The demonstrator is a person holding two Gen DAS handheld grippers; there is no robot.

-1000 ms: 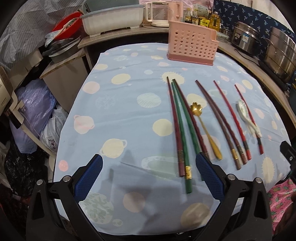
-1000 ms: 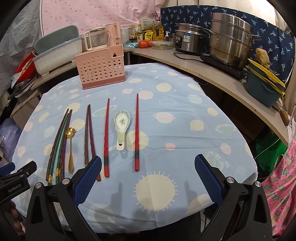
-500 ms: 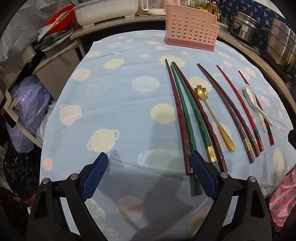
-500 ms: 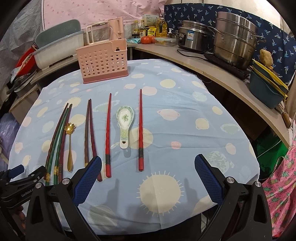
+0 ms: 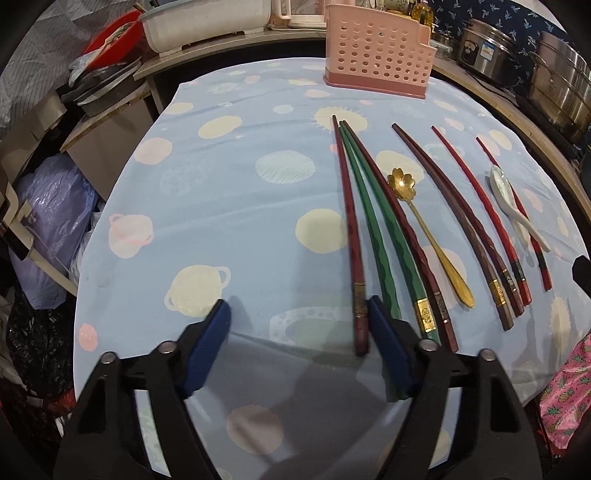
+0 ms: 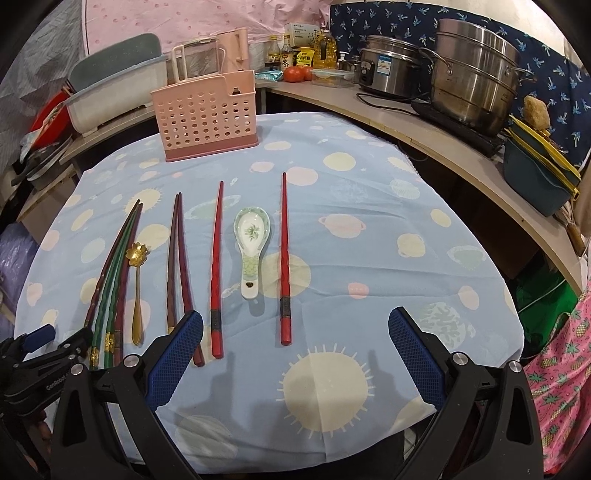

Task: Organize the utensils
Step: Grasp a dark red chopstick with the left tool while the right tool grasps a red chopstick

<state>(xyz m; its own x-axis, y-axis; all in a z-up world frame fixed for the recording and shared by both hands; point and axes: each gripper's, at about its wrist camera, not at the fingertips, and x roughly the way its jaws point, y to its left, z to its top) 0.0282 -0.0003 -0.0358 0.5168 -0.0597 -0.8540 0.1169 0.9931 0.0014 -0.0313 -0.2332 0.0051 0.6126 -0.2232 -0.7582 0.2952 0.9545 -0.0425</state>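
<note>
Several chopsticks lie side by side on the blue cloth: a dark red one (image 5: 351,229), green ones (image 5: 373,229), brown ones (image 5: 458,218) and red ones (image 6: 216,266). A gold flower spoon (image 5: 424,229) and a white ceramic spoon (image 6: 251,243) lie among them. A pink perforated utensil holder (image 5: 376,55) stands at the far edge. My left gripper (image 5: 299,321) is open, low over the cloth, with the dark red chopstick's handle end just inside its right finger. My right gripper (image 6: 295,332) is open and empty, above the near ends of the red chopsticks.
The round table (image 6: 369,229) is ringed by a wooden counter (image 6: 424,133) with steel pots (image 6: 476,74), a rice cooker, bottles and a white tub (image 5: 207,18). Bags and boxes (image 5: 48,214) sit off the left edge.
My left gripper has moved forward and right and its fingers have narrowed, so the dark red chopstick's end now lies between them. My right gripper has edged forward a little.
</note>
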